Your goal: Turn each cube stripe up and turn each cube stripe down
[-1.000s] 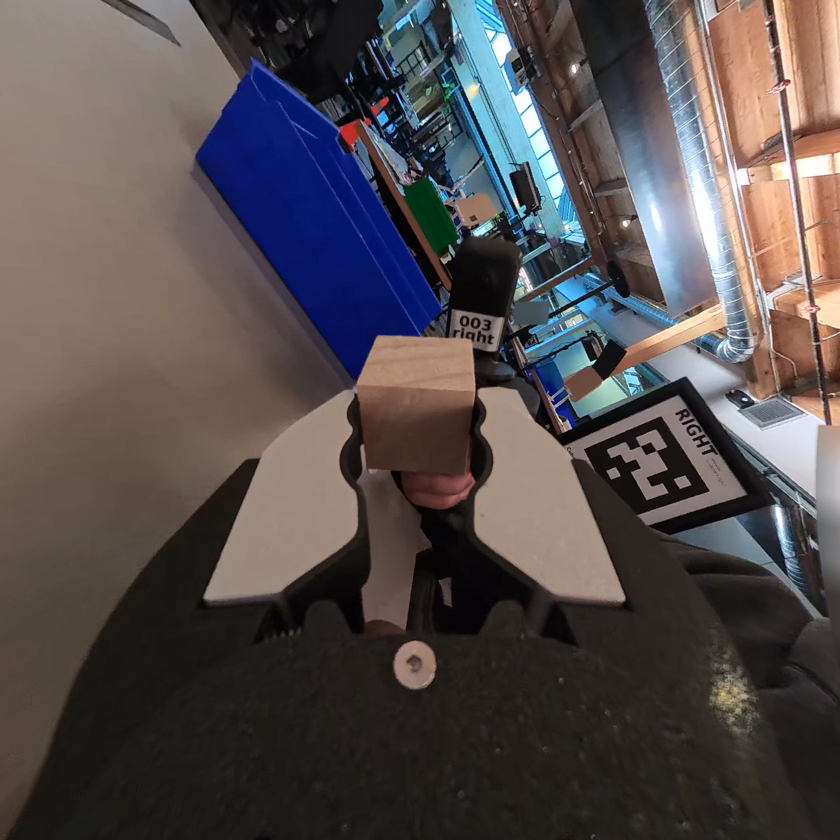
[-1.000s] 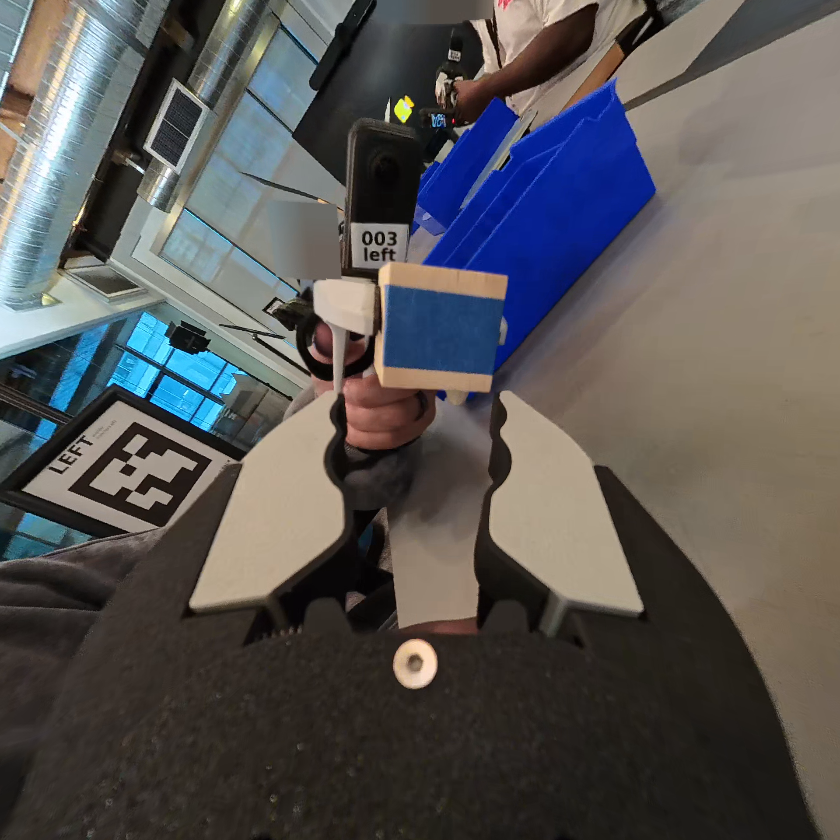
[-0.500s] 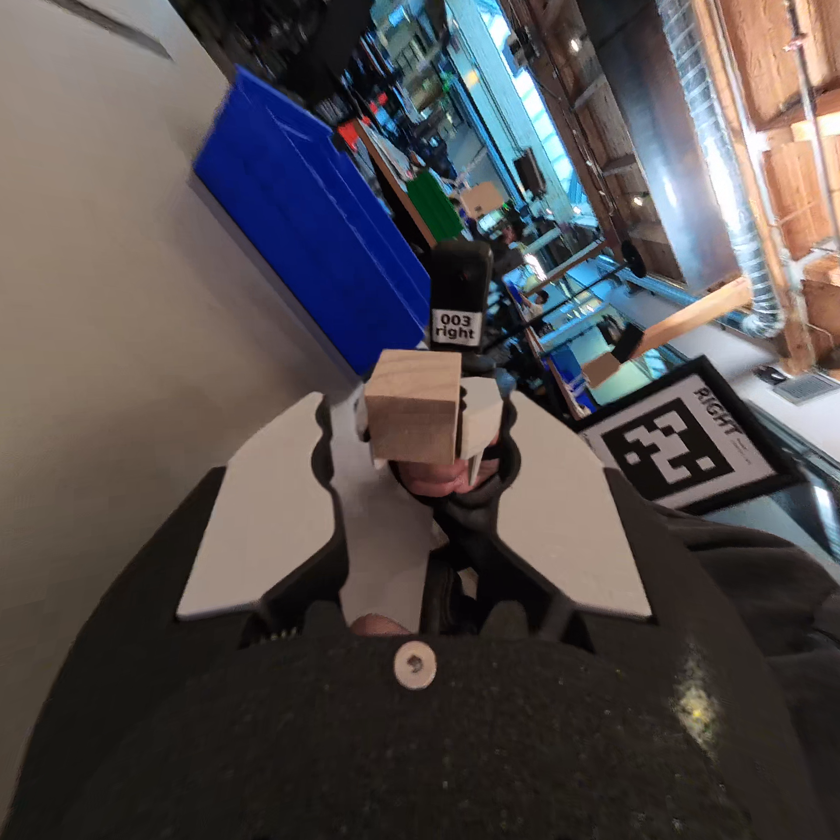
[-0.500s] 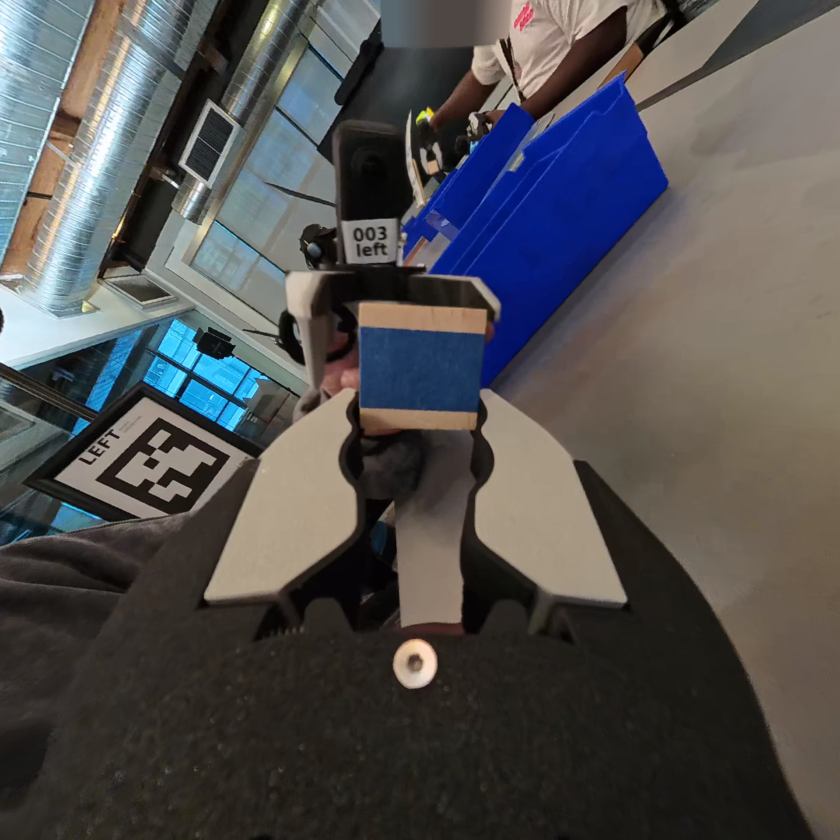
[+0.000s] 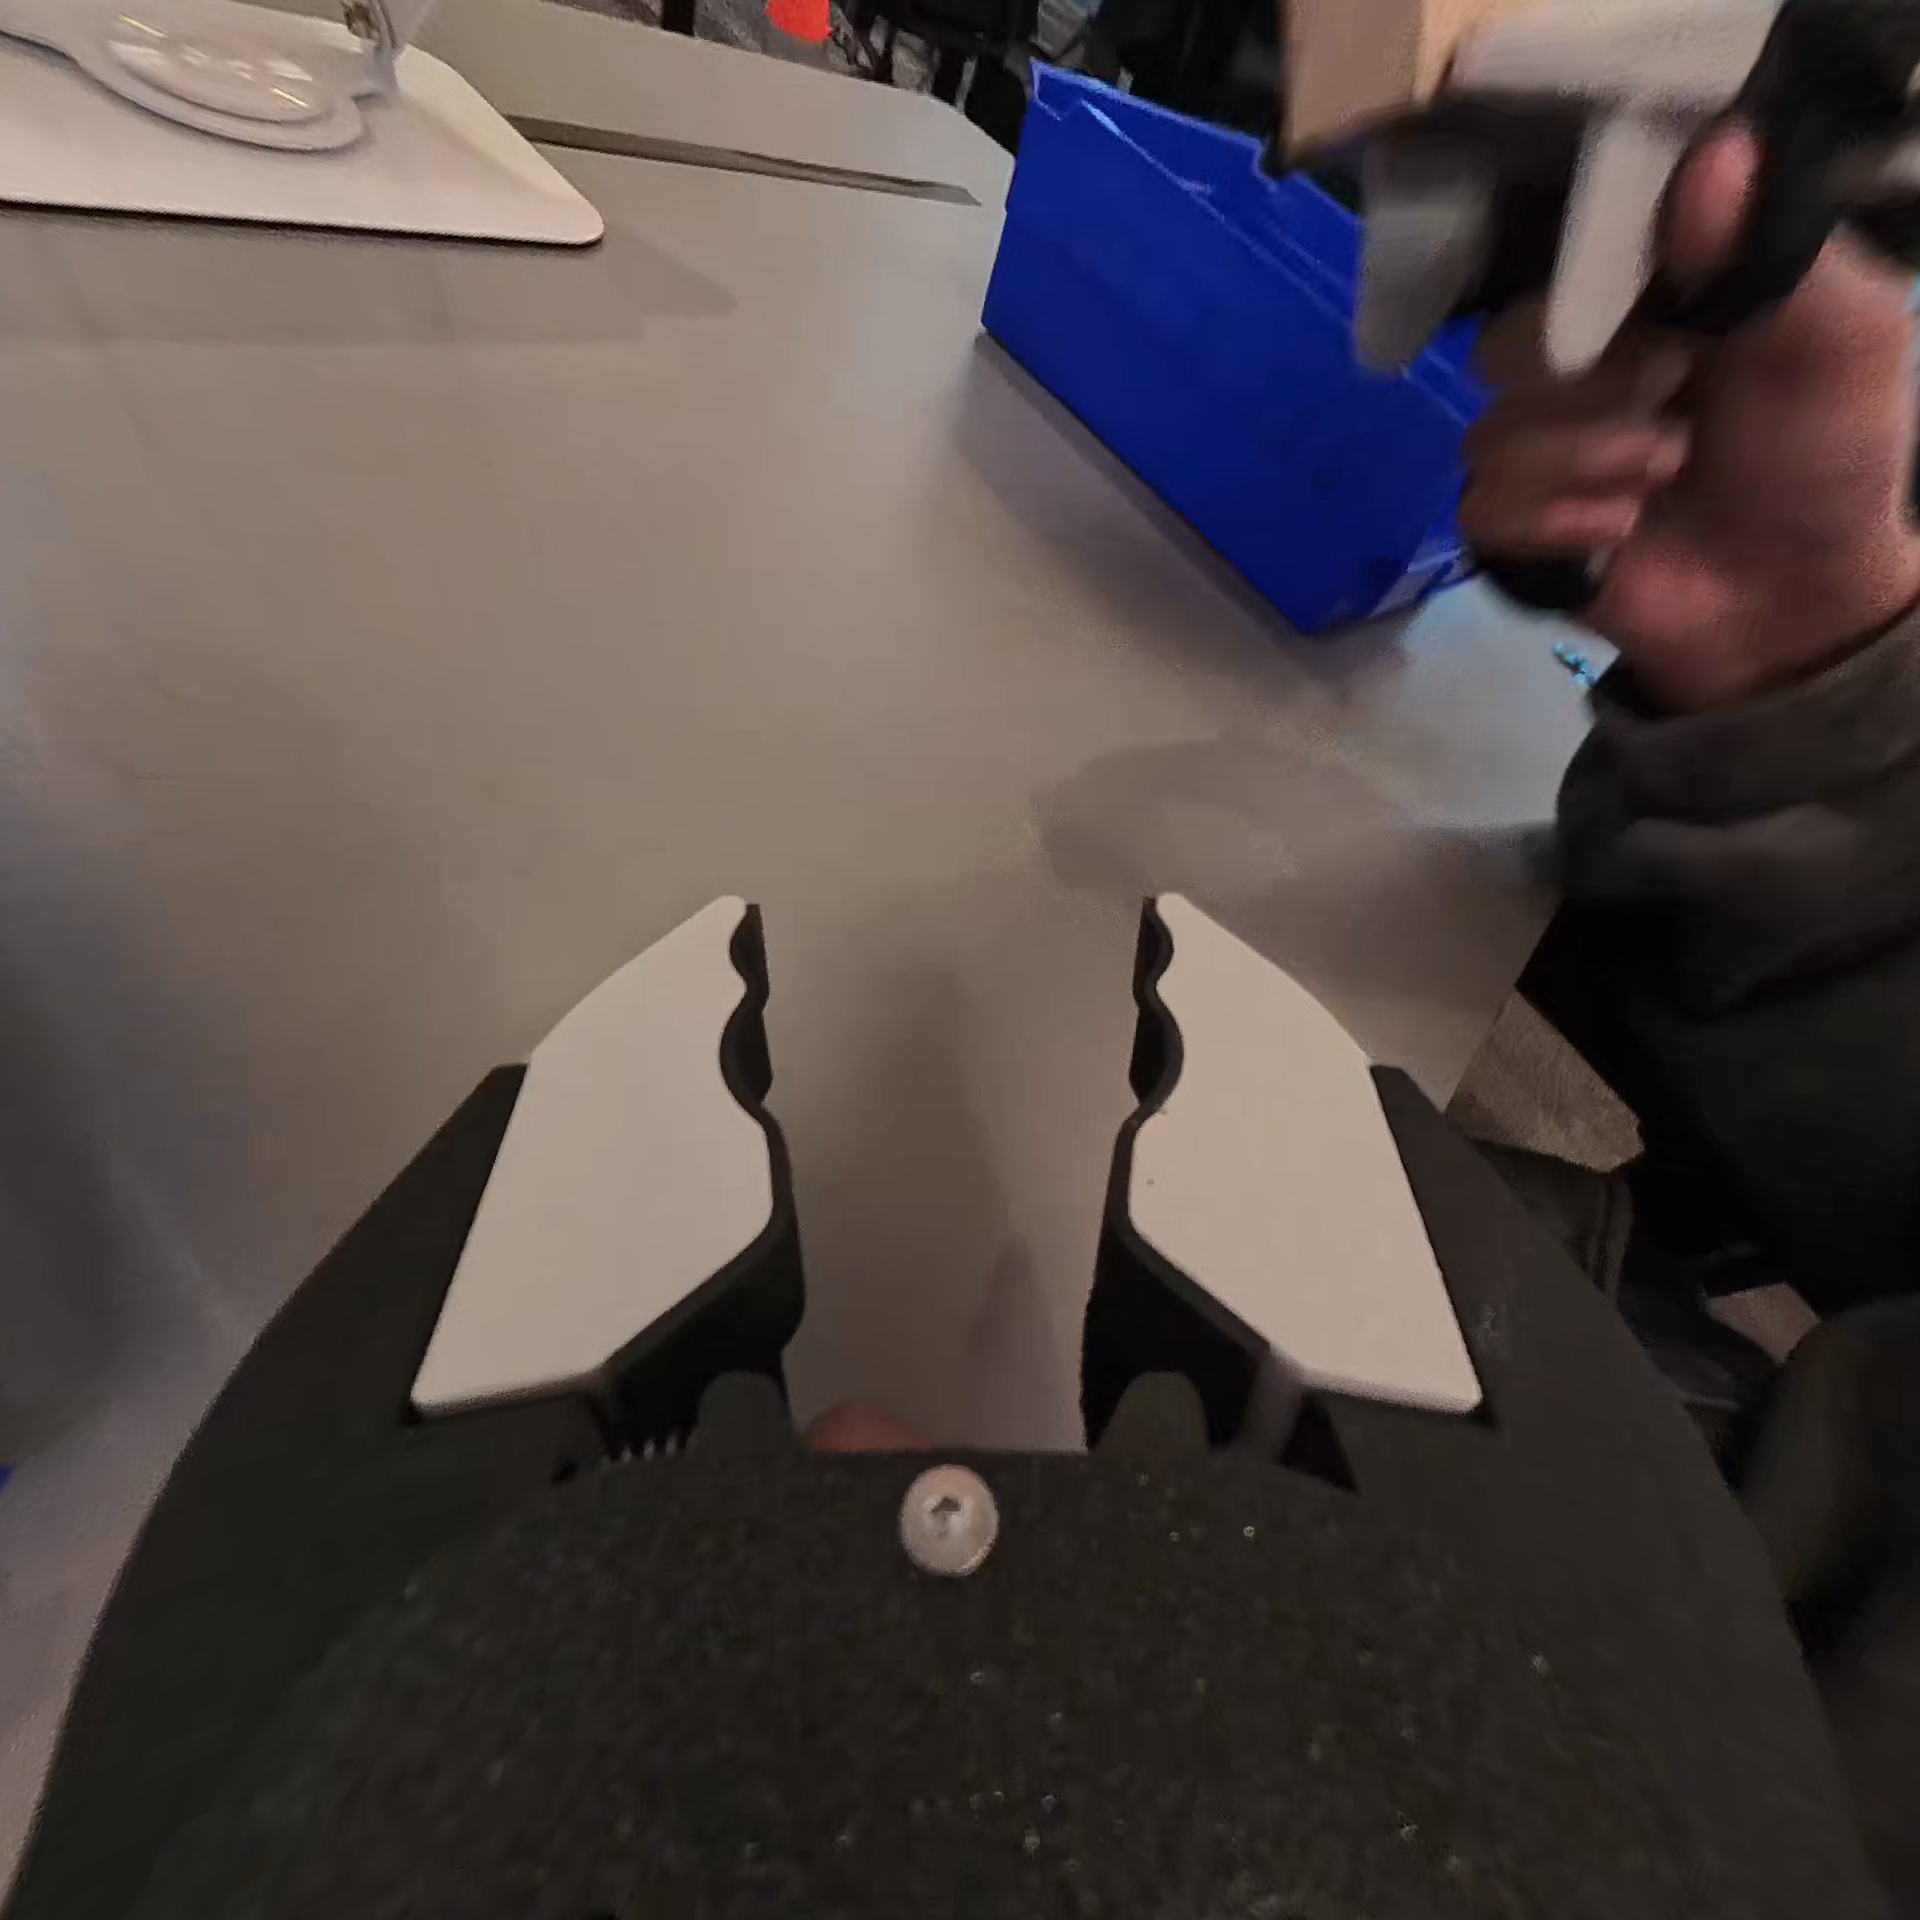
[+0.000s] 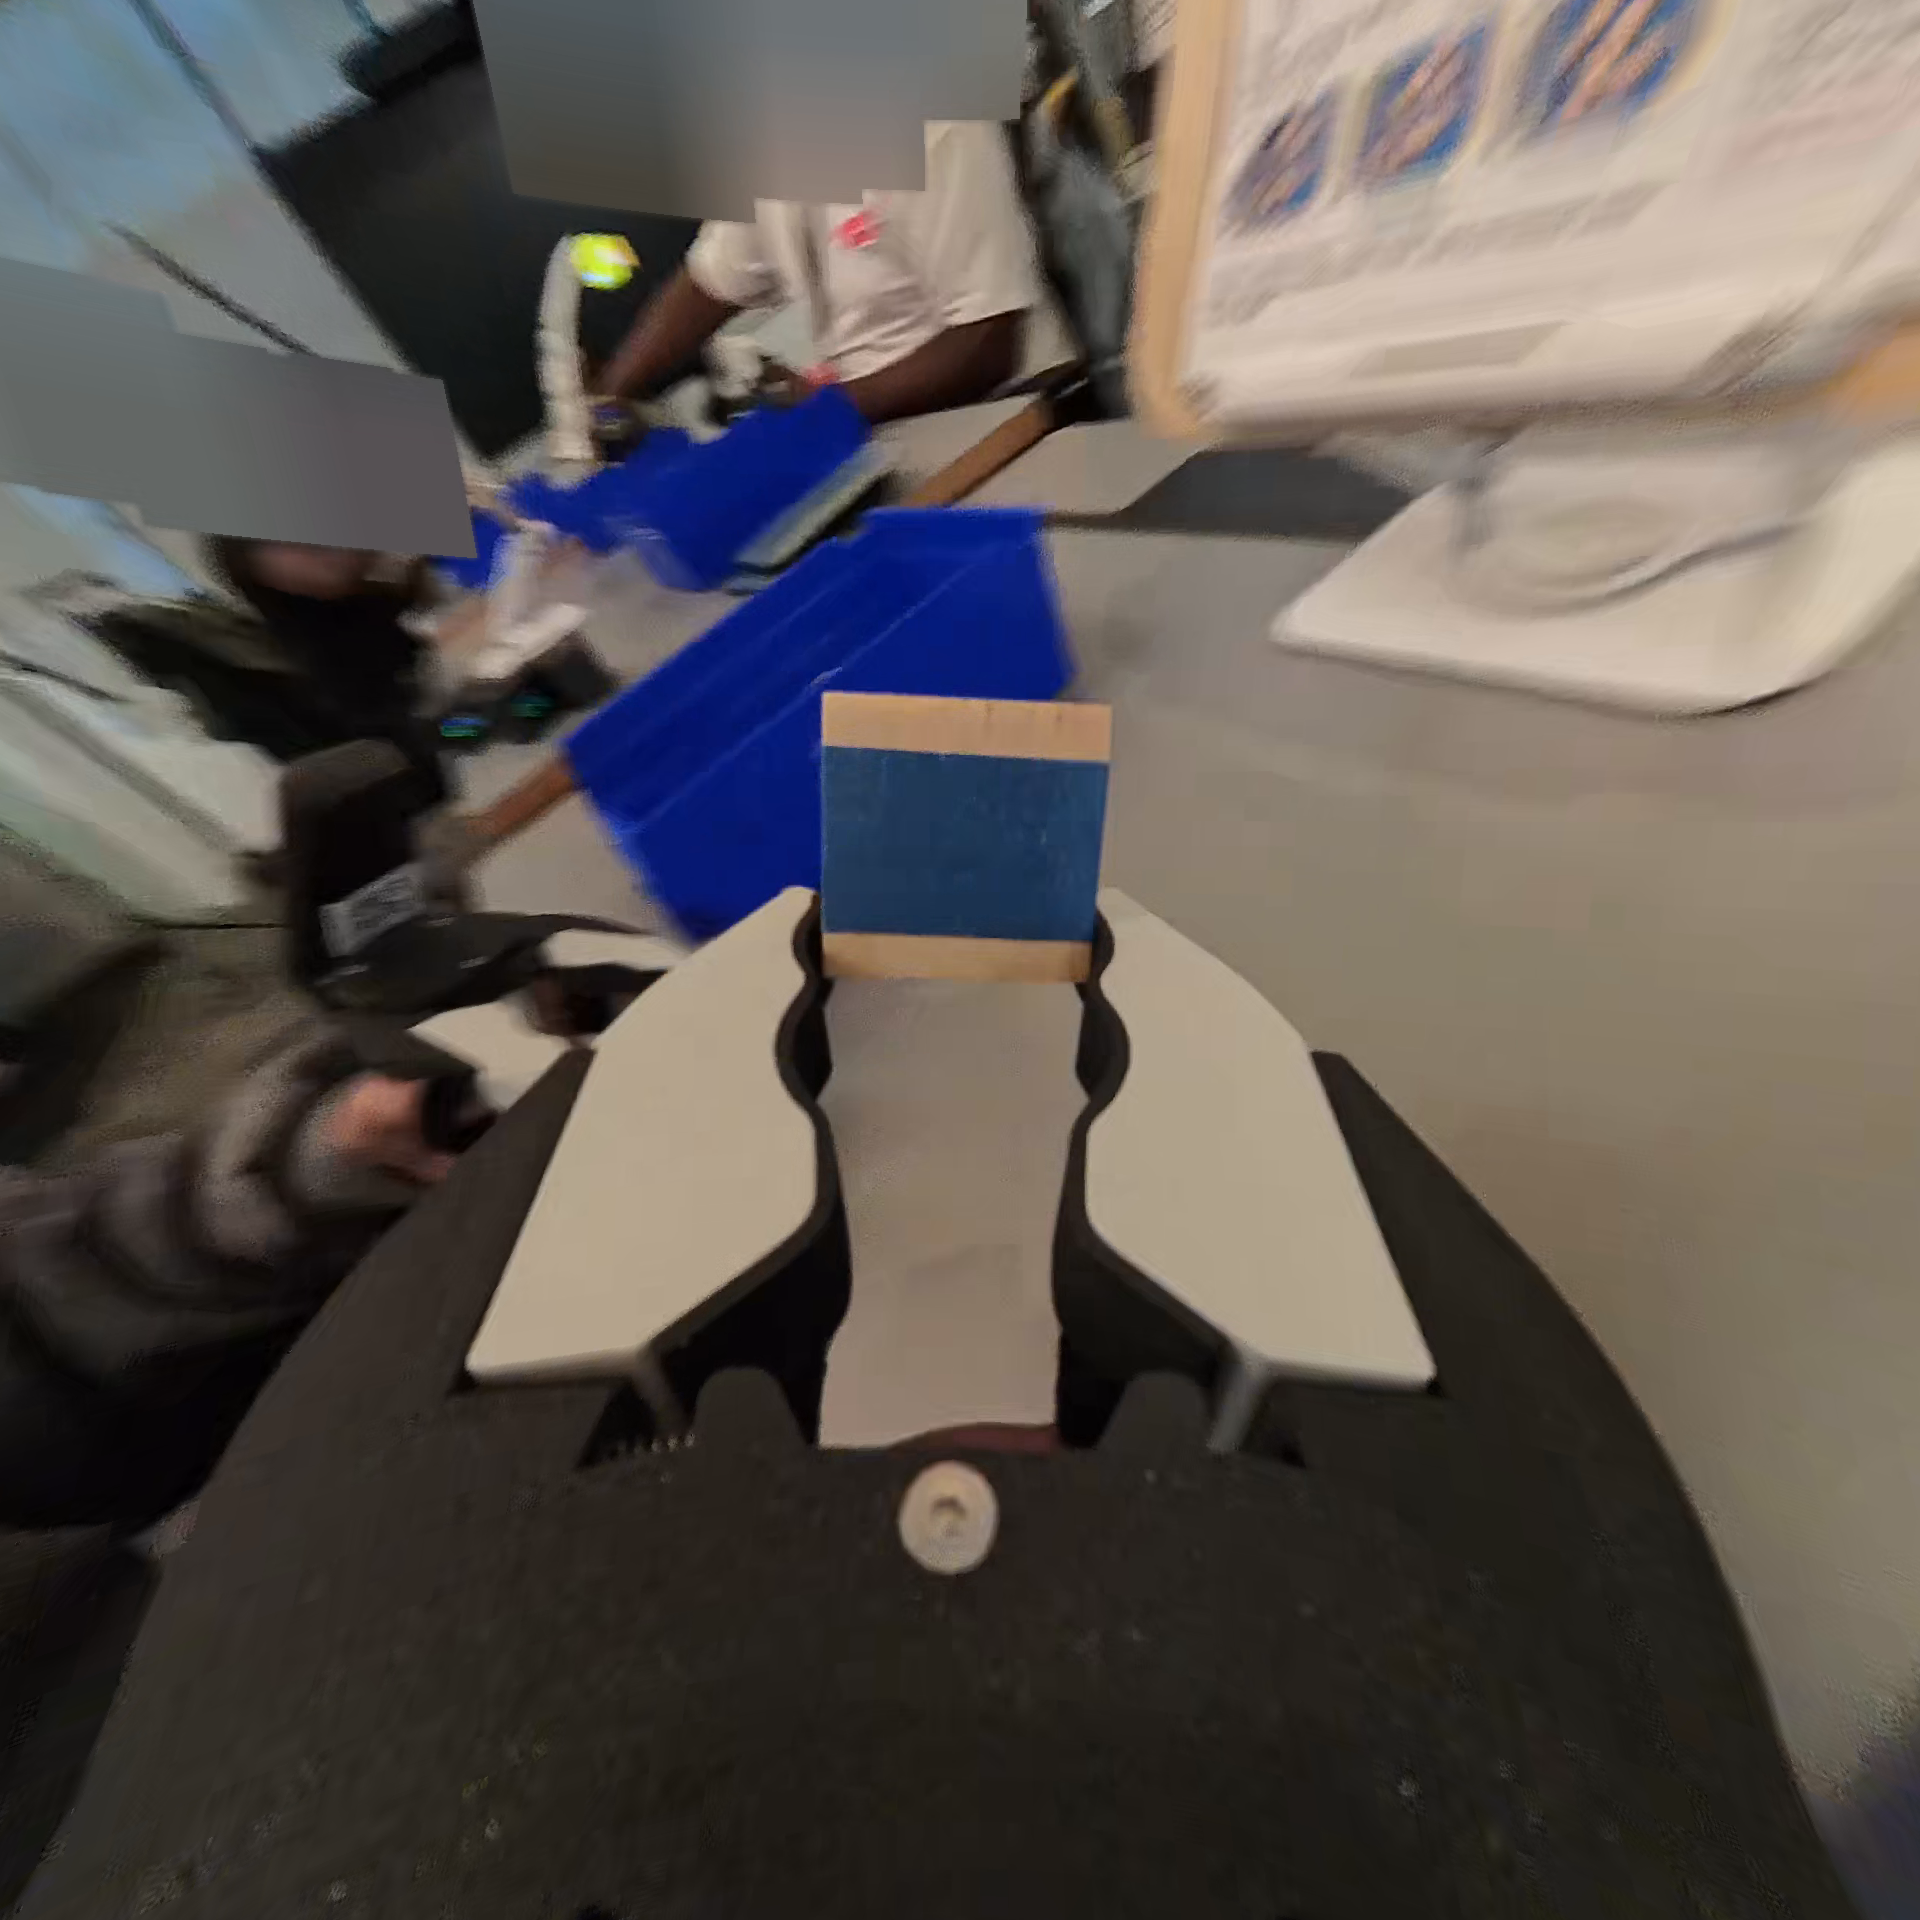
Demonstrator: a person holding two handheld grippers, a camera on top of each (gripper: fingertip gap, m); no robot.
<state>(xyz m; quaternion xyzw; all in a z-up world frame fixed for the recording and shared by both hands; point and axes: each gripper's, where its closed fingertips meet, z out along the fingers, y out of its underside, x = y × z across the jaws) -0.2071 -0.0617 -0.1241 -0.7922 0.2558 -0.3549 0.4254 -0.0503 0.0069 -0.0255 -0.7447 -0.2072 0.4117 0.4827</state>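
Wooden and banded with blue, the cube (image 6: pixel 964 842) sat pinched between the tips of the right gripper (image 6: pixel 956 935), its striped face turned back toward that gripper's camera and held clear above the grey table (image 6: pixel 1455 987). A second before, the left gripper (image 5: pixel 948 914) had been the one clamped on it, with the two tools raised and facing each other; half a second before, both sets of tips framed the block. By this moment the hand-over was done. The left gripper had let go and swung away, its jaws standing wide apart with nothing but bare table between them.

From the left wrist view the cube (image 5: pixel 1361 62) showed only as a blurred tan corner at the far right, high above the table, carried by the right tool in the person's hand (image 5: pixel 1704 499). A blue bin (image 5: pixel 1226 343) lay on the table at the far right, and the white base of a stand (image 5: pixel 301 156) sat at the far left. Both pictures were smeared by motion, so the grippers were probably mid-swing.

Passing the block across likely served as a regrasp: the right gripper now held two plain sides, which should let a wrist roll bring the stripe up or down before setting it on the table. No other cube was visible, so how many remained could not be told.
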